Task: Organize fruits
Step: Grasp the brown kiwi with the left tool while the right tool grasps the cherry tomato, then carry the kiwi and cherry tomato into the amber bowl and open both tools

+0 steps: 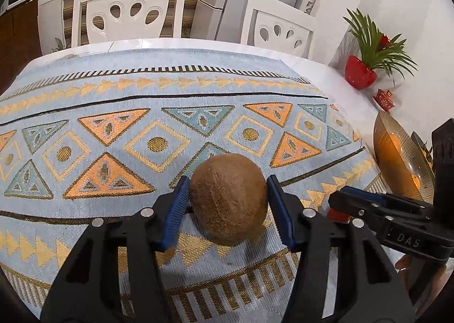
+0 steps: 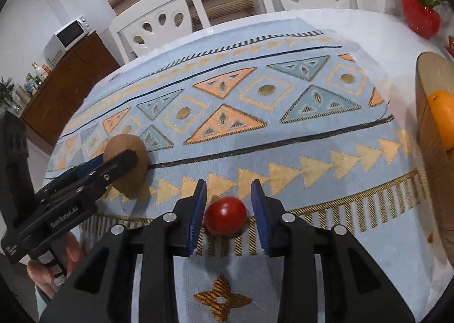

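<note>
A brown fuzzy kiwi (image 1: 228,201) rests on the patterned cloth (image 1: 113,130) between the blue pads of my left gripper (image 1: 227,179). The pads sit tight against its sides, with a sliver of gap on the left. A small red tomato (image 2: 225,219) lies on the cloth between the pads of my right gripper (image 2: 228,184), which is open with room on both sides. The right wrist view shows the left gripper (image 2: 119,156) around the kiwi (image 2: 133,178) at the left. The right gripper (image 1: 337,199) enters the left wrist view from the right. An amber glass bowl (image 2: 425,101) holds an orange (image 2: 442,118).
The bowl (image 1: 394,164) stands at the table's right edge. Behind it are a red pot with a green plant (image 1: 360,72) and a small red ornament (image 1: 384,99). Two white chairs (image 1: 127,11) stand at the far side. A person's hand (image 2: 54,263) holds the left gripper's handle.
</note>
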Motion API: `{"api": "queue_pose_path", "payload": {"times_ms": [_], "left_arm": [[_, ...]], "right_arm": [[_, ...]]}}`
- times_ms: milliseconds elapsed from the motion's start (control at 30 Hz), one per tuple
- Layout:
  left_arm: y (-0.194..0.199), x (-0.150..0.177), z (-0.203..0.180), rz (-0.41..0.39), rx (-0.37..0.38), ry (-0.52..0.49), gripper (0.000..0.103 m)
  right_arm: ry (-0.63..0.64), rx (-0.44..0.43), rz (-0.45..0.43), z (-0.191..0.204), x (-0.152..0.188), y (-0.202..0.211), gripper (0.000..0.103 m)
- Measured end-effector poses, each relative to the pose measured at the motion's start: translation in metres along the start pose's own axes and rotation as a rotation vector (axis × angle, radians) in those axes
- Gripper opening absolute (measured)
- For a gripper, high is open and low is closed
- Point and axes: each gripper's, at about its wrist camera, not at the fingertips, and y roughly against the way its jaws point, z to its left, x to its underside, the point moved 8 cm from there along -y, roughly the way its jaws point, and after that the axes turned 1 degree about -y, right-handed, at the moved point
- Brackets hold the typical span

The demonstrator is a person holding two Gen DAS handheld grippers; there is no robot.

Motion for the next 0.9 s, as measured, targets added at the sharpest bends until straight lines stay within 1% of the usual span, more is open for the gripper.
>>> {"api": "queue_pose_path", "payload": {"times_ms": [33, 67, 133, 267, 400, 433, 467, 500, 567, 600, 667, 733, 800, 833, 867, 900], "left_arm": [[0.000, 0.000, 0.000, 0.000, 0.000, 0.000, 0.056], [-0.001, 0.000, 0.000, 0.001, 0.002, 0.003, 0.056], [-0.002, 0.000, 0.001, 0.005, 0.009, 0.012, 0.057], [-0.002, 0.000, 0.003, 0.009, 0.007, 0.026, 0.062], [-0.004, 0.000, 0.005, 0.015, 0.017, 0.044, 0.066], [-0.004, 0.000, 0.007, 0.019, 0.024, 0.054, 0.067], [-0.005, 0.000, 0.008, 0.022, 0.028, 0.060, 0.068], [-0.006, 0.001, 0.009, 0.027, 0.033, 0.068, 0.068], [-0.007, 0.001, 0.011, 0.036, 0.039, 0.083, 0.069], [-0.007, 0.001, 0.011, 0.035, 0.040, 0.086, 0.069], [-0.008, 0.001, 0.011, 0.033, 0.038, 0.086, 0.069], [-0.007, 0.001, 0.010, 0.028, 0.032, 0.080, 0.068], [-0.007, 0.001, 0.005, 0.020, 0.034, 0.062, 0.061], [-0.006, 0.001, 0.003, 0.014, 0.033, 0.051, 0.056], [-0.005, 0.000, 0.001, 0.008, 0.026, 0.035, 0.056], [-0.005, 0.000, -0.001, 0.005, 0.013, 0.020, 0.056]], "right_arm": [[-0.008, -0.015, -0.008, -0.002, 0.001, 0.003, 0.037], [-0.013, -0.025, -0.021, -0.003, 0.000, 0.006, 0.045], [-0.027, -0.048, -0.055, -0.006, -0.001, 0.013, 0.054], [-0.054, -0.093, -0.104, -0.012, 0.001, 0.019, 0.057], [-0.049, -0.103, -0.148, -0.012, 0.002, 0.024, 0.058], [-0.049, -0.104, -0.162, -0.012, 0.002, 0.026, 0.065], [-0.053, -0.096, -0.174, -0.014, 0.002, 0.028, 0.069], [-0.054, -0.089, -0.176, -0.014, 0.002, 0.028, 0.069], [-0.031, -0.074, -0.159, -0.009, 0.005, 0.024, 0.069], [-0.003, -0.051, -0.150, -0.005, 0.006, 0.021, 0.069], [0.066, 0.010, -0.137, 0.006, 0.010, 0.017, 0.069], [0.138, 0.090, -0.137, 0.017, 0.013, 0.013, 0.069], [0.188, 0.139, -0.138, 0.023, 0.017, 0.010, 0.063], [0.205, 0.156, -0.133, 0.026, 0.018, 0.007, 0.054], [0.212, 0.167, -0.128, 0.026, 0.019, 0.005, 0.045], [0.215, 0.175, -0.125, 0.025, 0.020, 0.004, 0.042]]}}
